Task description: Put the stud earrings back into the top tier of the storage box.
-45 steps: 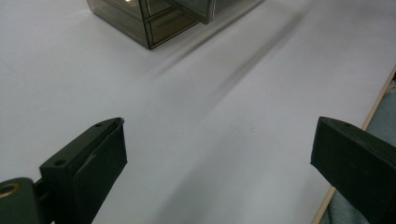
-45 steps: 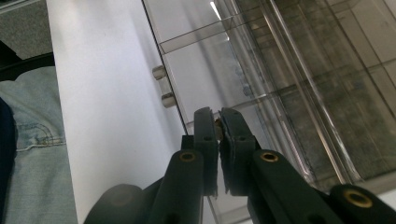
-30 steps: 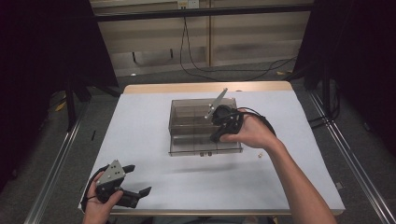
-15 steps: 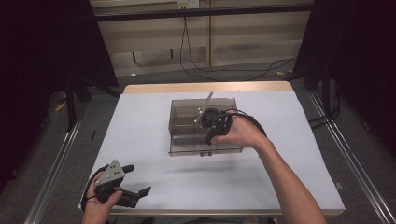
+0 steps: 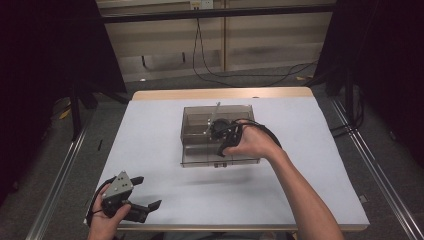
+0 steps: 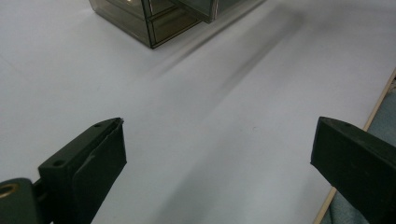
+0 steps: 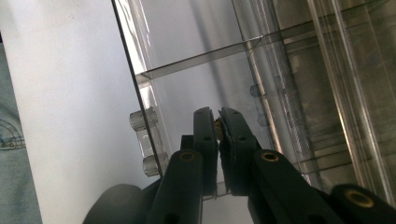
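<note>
The right gripper [image 5: 223, 141] has drawn back toward the near edge, jaws pinched on what looks like the lid of the clear box [image 5: 200, 131] mid-tabletop, lowering it. The left gripper [image 5: 145, 195] rests spread at the near-left corner.

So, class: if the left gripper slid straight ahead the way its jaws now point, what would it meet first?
Probably the clear box. The left gripper is open over bare white table, and the box's corner lies ahead, slightly left of centre, so it might only graze it.
</note>
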Available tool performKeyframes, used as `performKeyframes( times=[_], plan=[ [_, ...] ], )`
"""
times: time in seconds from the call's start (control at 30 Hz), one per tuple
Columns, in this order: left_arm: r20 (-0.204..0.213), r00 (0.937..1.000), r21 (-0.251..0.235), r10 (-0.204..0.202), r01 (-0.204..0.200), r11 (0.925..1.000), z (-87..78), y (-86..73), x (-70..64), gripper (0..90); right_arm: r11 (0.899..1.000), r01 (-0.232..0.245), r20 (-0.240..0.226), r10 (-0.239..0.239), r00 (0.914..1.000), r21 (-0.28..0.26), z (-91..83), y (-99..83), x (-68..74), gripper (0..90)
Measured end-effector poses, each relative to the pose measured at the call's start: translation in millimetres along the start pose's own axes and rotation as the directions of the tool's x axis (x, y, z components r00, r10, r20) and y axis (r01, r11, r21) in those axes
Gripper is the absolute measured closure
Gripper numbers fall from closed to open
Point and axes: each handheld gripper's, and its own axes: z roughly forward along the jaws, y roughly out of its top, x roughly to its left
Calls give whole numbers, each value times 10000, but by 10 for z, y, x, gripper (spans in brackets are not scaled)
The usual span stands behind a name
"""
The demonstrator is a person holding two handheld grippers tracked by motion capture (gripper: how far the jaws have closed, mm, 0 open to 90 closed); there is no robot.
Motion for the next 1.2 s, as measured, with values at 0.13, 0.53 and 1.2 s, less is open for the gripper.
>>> performKeyframes(
  times=[0.13,0.53,1.2],
  plan=[
    [-7,10000,-20,-1,1,10000,2,-1,1,33,10000,23,96,-24,10000,48,6,9,-3,856],
    [-55,10000,-59,-13,13,10000,2,-3,-1,33,9999,6,267,-2,9996,-148,-11,-12,-12,814],
    [-13,10000,32,8,-8,10000,3,-2,1,33,9918,-528,97,543,9985,-1162,-178,-254,-28,818]
  ],
)
